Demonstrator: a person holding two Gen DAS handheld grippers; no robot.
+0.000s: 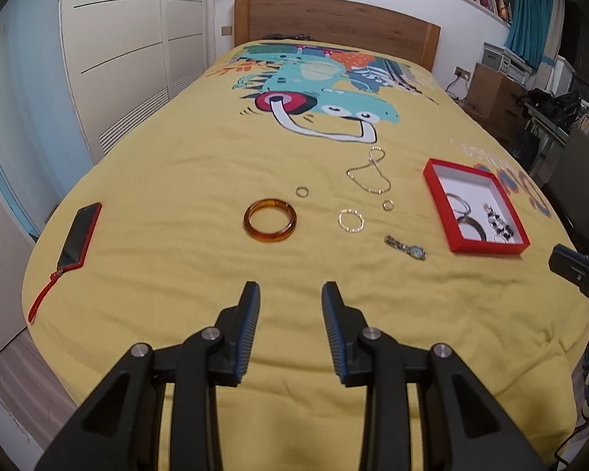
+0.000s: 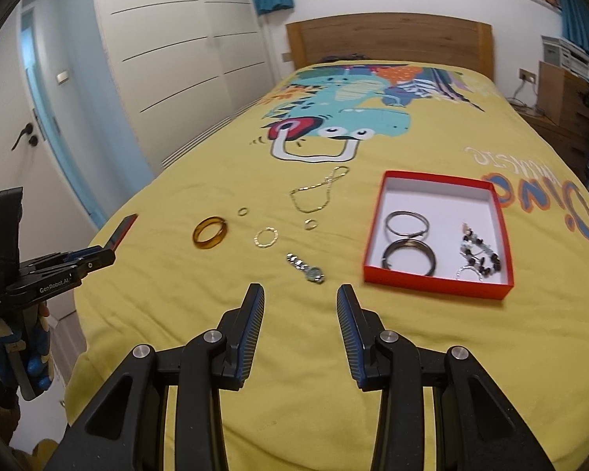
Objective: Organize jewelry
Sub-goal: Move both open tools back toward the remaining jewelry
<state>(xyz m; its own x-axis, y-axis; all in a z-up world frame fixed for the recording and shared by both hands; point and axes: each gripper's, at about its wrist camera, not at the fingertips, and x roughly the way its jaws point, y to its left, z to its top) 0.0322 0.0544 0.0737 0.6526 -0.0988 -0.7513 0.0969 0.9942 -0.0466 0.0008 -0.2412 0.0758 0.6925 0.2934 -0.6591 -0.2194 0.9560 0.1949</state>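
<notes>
Loose jewelry lies on the yellow bedspread [image 1: 176, 165]: an amber bangle [image 1: 270, 220] [image 2: 210, 232], a thin gold bracelet [image 1: 350, 220] [image 2: 266, 237], two small gold rings [image 1: 302, 191] [image 1: 388, 205], a gold chain [image 1: 369, 174] [image 2: 318, 194] and a wristwatch [image 1: 406, 247] [image 2: 307, 268]. A red box [image 1: 437, 192] [image 2: 375, 231] holds metal bangles [image 2: 408, 243] and a beaded bracelet [image 2: 479, 251]. My left gripper [image 1: 290, 294] is open and empty, short of the bangle. My right gripper [image 2: 300, 298] is open and empty, just short of the watch.
A phone in a red case [image 1: 78, 235] with a wrist strap lies near the bed's left edge. The wooden headboard [image 1: 333, 23] is at the far end. Wardrobe doors [image 1: 117, 39] stand left; a desk and a chair stand right of the bed.
</notes>
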